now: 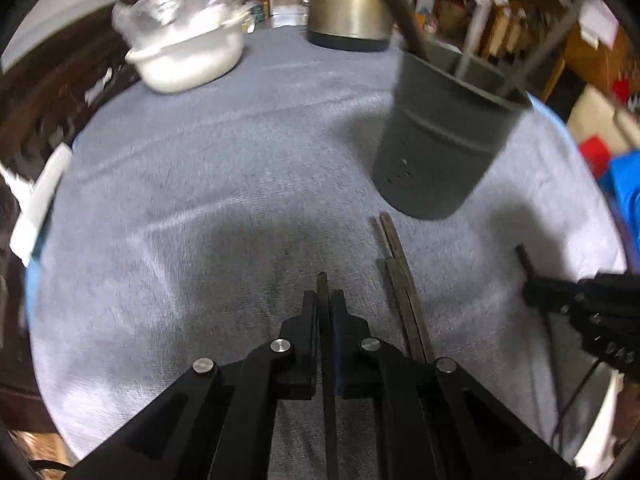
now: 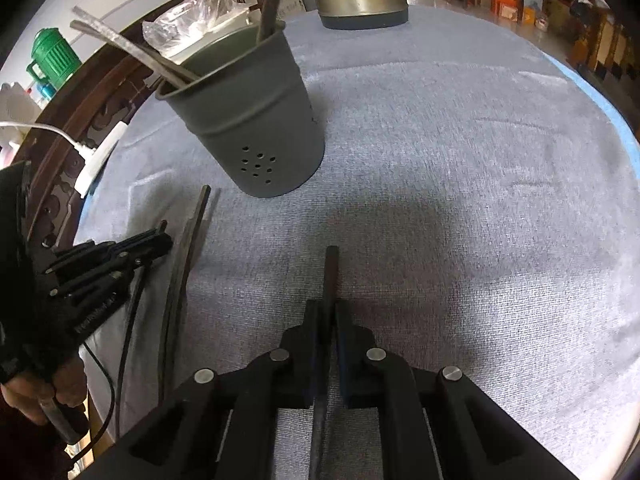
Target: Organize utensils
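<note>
No text can be read in either view. The left gripper [image 2: 160,240] carries a line of pale lettering along its side in the right wrist view, but it is too small and blurred to make out. Orange boxes [image 2: 506,0] on the far shelves show marks, equally illegible.

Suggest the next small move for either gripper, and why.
Probably lift the right gripper and carry its chopstick toward the open top of the grey utensil holder. Both grippers are already shut on a dark chopstick each, the left gripper on its own chopstick; the holder stands upright ahead with utensils in it, and two more chopsticks lie on the cloth.
</note>
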### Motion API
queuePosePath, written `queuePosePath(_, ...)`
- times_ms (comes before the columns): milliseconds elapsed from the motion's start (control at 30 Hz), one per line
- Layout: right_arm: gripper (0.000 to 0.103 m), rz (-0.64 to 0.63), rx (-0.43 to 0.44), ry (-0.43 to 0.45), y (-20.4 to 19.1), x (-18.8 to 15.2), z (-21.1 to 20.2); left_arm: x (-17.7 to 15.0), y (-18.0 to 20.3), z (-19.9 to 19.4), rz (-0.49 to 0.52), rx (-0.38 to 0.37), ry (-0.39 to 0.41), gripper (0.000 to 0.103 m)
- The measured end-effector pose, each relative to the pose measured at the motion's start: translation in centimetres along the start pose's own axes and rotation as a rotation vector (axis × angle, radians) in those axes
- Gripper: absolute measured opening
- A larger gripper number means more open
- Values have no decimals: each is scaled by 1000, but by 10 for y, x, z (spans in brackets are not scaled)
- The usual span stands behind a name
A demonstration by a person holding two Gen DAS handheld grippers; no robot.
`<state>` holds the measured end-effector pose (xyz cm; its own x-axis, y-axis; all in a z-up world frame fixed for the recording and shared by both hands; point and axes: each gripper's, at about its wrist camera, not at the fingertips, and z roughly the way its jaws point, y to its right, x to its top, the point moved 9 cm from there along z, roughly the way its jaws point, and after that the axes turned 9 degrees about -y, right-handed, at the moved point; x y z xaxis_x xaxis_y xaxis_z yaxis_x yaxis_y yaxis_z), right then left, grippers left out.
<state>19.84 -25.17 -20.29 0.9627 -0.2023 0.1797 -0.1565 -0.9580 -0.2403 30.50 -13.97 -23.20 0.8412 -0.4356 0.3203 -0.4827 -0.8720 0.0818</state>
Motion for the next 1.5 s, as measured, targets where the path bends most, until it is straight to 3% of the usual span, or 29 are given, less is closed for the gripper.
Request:
queuePosePath(267,7,20,84,30,-8,5,-6,5,-14,-20,-63,-78,52,6)
queuePosePath(533,7,-4,126,119,-17,14,-29,20,-16,-54,-52,-77,124,6)
queuePosePath(633,7,0,116,108,-16,14,-27,17,-18,-52,-37,-21,84,6)
queuePosePath(867,7,23,100,68,-11,9,-13,-7,-20,-23,-40,-73,-40,6)
queuePosePath(933,7,24,98,61,-10,7,-11,-9,-17,-17,-33,-91,-65,12)
queuePosePath(1267,7,35,98,44,-6,6,-5,1,-17,8,-42,-85,-129,13)
queuePosePath(1500,7,9,118,84,-12,11,-15,7,-26,5,-59,-98,-135,10)
